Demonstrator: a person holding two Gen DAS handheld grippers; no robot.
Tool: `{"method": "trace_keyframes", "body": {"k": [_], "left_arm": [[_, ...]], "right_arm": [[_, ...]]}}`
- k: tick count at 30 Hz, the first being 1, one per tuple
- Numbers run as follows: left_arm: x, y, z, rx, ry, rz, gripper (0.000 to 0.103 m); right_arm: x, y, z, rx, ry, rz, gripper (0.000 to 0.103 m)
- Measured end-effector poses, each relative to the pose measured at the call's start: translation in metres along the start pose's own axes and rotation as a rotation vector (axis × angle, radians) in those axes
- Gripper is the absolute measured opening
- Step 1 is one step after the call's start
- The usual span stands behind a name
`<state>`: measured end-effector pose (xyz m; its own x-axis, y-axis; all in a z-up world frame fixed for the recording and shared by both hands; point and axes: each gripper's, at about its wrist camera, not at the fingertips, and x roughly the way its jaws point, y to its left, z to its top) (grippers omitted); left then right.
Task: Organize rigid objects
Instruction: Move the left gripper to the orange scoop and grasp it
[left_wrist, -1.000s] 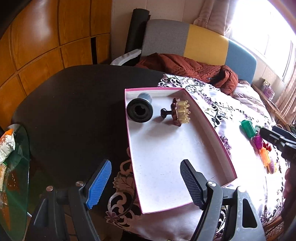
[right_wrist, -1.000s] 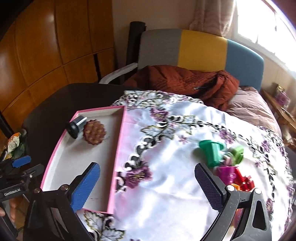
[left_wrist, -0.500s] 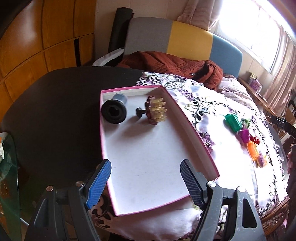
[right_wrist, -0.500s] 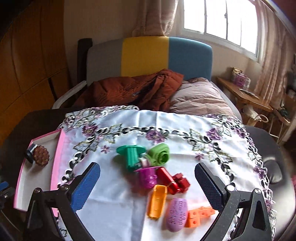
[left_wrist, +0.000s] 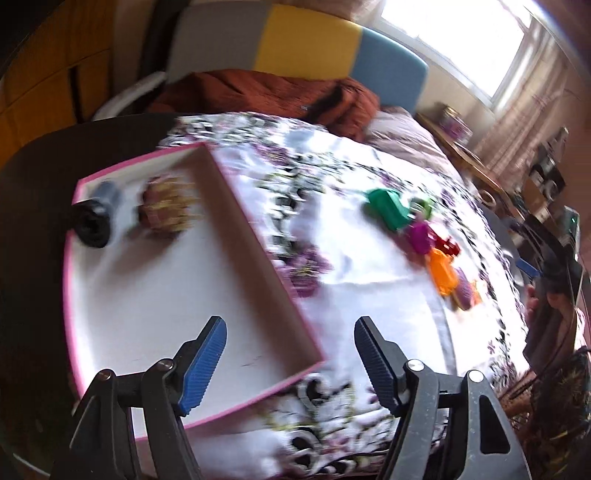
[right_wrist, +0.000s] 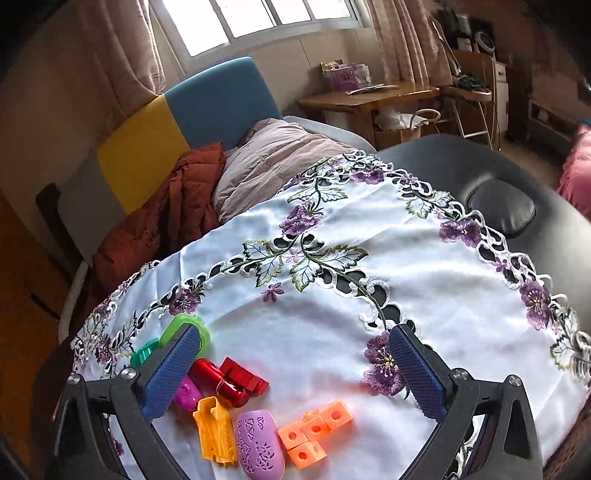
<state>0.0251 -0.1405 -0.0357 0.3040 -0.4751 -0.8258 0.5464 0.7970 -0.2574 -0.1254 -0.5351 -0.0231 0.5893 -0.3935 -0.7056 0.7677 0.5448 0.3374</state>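
Both tongs grip nothing: left gripper (left_wrist: 290, 354) is narrowing, right gripper (right_wrist: 291, 373) spread wide. Pink-rimmed tray (left_wrist: 258, 236) holds a black cylinder (left_wrist: 94, 221) and brown brush (left_wrist: 166, 212) at its far end. Since earlier, the right gripper has swung over the toys (right_wrist: 240, 413) near the tablecloth's (right_wrist: 332, 314) front edge.

A lived-in home room: colour-block sofa (right_wrist: 177, 122) at upper left, curtained window (right_wrist: 258, 18), embroidered tablecloth (right_wrist: 351, 295), cluttered wooden desk (right_wrist: 365, 96) upper right.
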Motion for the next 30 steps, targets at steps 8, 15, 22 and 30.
{"method": "trace_keyframes", "body": {"k": [8, 15, 22, 30], "left_arm": [[0.049, -0.080, 0.020, 0.158, 0.103, -0.085, 0.071], [0.088, -0.145, 0.038, 0.262, 0.139, -0.170, 0.063], [0.131, -0.183, 0.053, 0.293, 0.181, -0.189, 0.055], [0.165, -0.202, 0.061, 0.270, 0.223, -0.196, 0.044]], "right_arm": [[0.000, -0.009, -0.001, 0.055, 0.009, 0.021, 0.103], [-0.004, -0.018, 0.002, 0.101, -0.005, 0.041, 0.103], [-0.002, -0.018, 0.003, 0.106, 0.005, 0.063, 0.103], [0.003, -0.017, 0.004, 0.105, 0.023, 0.080, 0.103]]}}
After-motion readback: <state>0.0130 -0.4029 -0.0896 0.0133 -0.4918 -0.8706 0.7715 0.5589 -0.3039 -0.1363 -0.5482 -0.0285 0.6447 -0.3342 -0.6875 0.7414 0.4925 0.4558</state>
